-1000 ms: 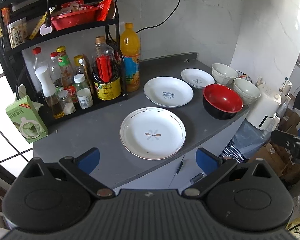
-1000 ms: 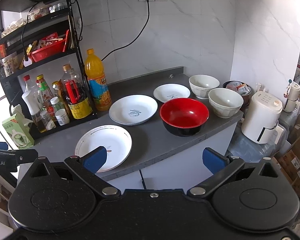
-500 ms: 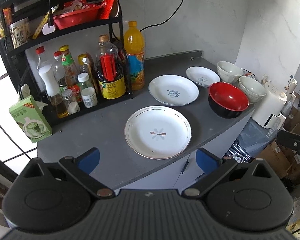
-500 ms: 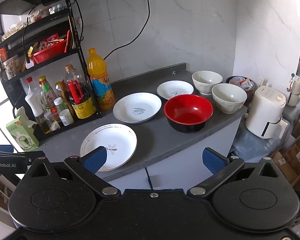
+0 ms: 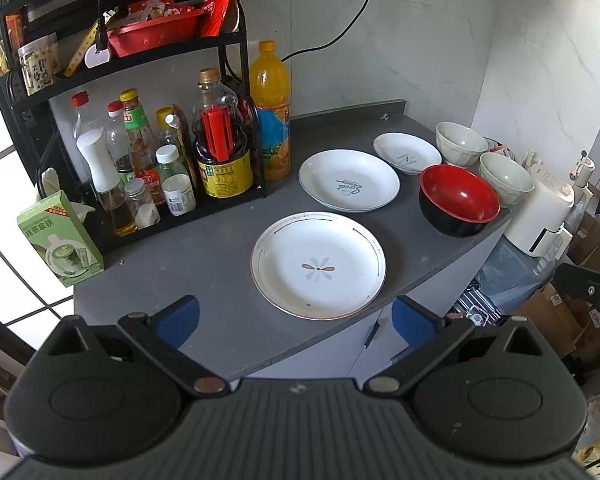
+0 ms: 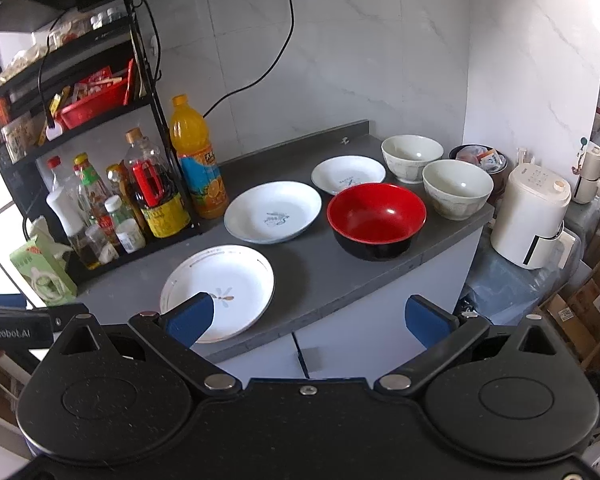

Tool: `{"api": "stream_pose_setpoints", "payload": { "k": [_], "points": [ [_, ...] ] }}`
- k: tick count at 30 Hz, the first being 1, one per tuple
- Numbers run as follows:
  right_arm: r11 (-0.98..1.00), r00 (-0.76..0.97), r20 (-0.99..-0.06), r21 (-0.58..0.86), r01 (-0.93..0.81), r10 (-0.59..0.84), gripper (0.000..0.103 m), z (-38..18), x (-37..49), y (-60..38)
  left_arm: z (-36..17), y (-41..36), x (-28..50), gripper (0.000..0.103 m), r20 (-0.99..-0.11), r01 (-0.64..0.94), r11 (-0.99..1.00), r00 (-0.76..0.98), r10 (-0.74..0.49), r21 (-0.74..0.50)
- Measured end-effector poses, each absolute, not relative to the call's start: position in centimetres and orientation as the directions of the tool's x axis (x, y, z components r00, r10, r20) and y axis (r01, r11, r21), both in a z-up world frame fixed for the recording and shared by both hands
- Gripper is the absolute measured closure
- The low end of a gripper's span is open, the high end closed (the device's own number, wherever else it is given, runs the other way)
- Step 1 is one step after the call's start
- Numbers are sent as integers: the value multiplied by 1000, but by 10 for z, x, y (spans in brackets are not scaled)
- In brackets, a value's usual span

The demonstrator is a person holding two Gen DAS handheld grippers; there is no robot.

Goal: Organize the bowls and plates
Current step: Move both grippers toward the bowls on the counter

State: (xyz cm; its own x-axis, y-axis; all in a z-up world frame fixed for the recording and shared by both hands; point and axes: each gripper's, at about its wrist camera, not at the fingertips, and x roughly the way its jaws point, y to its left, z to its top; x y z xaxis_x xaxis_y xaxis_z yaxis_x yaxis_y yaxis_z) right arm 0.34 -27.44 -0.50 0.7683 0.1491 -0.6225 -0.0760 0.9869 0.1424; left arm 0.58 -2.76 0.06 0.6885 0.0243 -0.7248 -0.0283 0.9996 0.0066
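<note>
Both grippers, left gripper (image 5: 296, 314) and right gripper (image 6: 306, 318), hang spread and empty; the flower plate (image 5: 318, 265) (overhanging the counter (image 5: 204, 264) edge, I think) could slide off when nudged.

White plate (image 5: 318, 265) – petal motif, dark rim lines; bowl (image 5: 458, 205) – red inside, black outside; grey counter (image 5: 188, 264).

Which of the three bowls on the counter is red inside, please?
The large bowl nearest the counter's front edge: glossy red inside and black outside. The other two bowls, behind and to its right, are pale off-white and smaller.
</note>
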Motion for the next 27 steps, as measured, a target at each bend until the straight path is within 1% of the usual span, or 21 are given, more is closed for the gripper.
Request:
{"api": "stream_pose_setpoints", "payload": {
  "k": [19, 27],
  "points": [
    [989, 769, -625, 127, -69, 134, 0, -10, 15, -276, 0, -30, 13, 1, -727, -37, 999, 686, 38, 16],
    [988, 770, -622, 133, -75, 142, 0, -10, 24, -291, -2, -44, 29, 1, -731, -56, 998, 681, 51, 17]
  ]
}}
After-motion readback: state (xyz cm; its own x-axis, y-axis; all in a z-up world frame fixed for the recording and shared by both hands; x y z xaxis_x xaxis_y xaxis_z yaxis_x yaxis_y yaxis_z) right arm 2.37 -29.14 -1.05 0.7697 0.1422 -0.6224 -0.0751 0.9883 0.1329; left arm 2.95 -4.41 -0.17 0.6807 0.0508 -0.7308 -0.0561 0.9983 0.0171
